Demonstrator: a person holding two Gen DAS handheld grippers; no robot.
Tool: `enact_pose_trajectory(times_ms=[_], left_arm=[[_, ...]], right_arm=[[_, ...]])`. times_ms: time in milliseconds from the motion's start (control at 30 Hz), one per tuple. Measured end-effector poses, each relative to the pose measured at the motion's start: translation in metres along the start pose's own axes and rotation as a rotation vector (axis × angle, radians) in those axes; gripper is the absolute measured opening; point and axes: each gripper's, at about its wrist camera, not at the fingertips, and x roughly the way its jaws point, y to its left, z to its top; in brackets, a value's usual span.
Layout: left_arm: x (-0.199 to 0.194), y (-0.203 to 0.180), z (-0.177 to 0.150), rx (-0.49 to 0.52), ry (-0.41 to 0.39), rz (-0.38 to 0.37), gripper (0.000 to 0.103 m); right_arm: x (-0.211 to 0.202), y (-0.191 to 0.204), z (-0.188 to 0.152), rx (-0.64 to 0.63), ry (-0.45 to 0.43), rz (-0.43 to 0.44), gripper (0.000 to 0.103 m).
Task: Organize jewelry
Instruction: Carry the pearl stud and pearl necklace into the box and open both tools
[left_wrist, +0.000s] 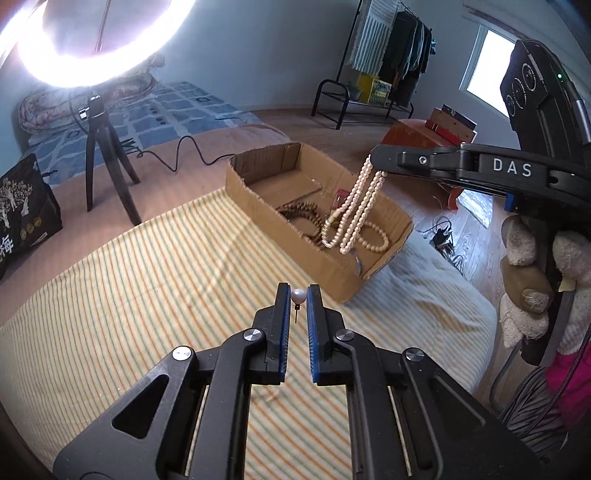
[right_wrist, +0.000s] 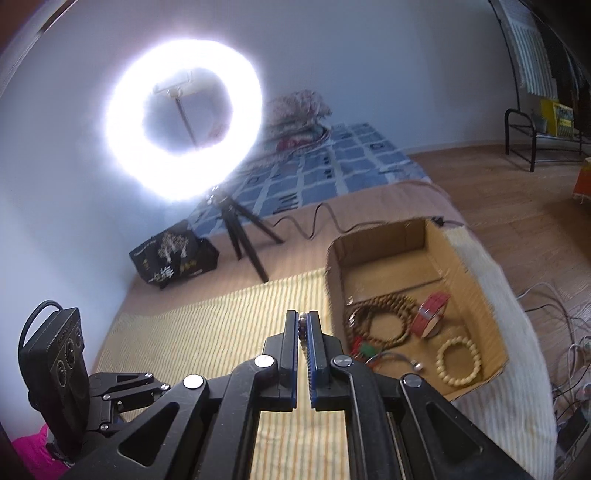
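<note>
My left gripper (left_wrist: 298, 291) is shut on a white pearl stud earring (left_wrist: 297, 296), held above the striped cloth (left_wrist: 147, 280). My right gripper (left_wrist: 375, 159) is shut on a pearl necklace (left_wrist: 354, 210) that hangs in loops over the cardboard box (left_wrist: 258, 192). In the right wrist view the right gripper (right_wrist: 303, 318) pinches beads of the necklace (right_wrist: 303, 328) between its pads, left of the box (right_wrist: 334, 266). The box holds a brown bead necklace (right_wrist: 384, 317), a cream bead bracelet (right_wrist: 459, 362) and a red bangle (right_wrist: 430, 310).
A lit ring light (right_wrist: 184, 133) on a black tripod (left_wrist: 107, 162) stands behind the cloth, its cable trailing past the box. A black bag (left_wrist: 22, 210) sits at far left. Cables (right_wrist: 565, 332) lie on the wooden floor at right. A clothes rack (left_wrist: 388, 55) stands by the wall.
</note>
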Motion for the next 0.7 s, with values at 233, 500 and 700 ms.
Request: enact_pose_trajectory(times_ms=[233,500,700], left_arm=[[0.01,-0.017,0.017,0.018,-0.028,-0.01,0.007],[0.032,-0.037,0.037,0.028,-0.038,-0.024,0.007],[0.048,-0.045,0.045,0.023,-0.037,-0.027,0.007]], right_arm=[[-0.003,-0.019,0.012,0.009,-0.029,-0.048,0.001],[-0.001,-0.047,0.017,0.042,-0.033,-0.101,0.001],[0.004,-0.07,0.016,0.069,-0.013,-0.137,0.001]])
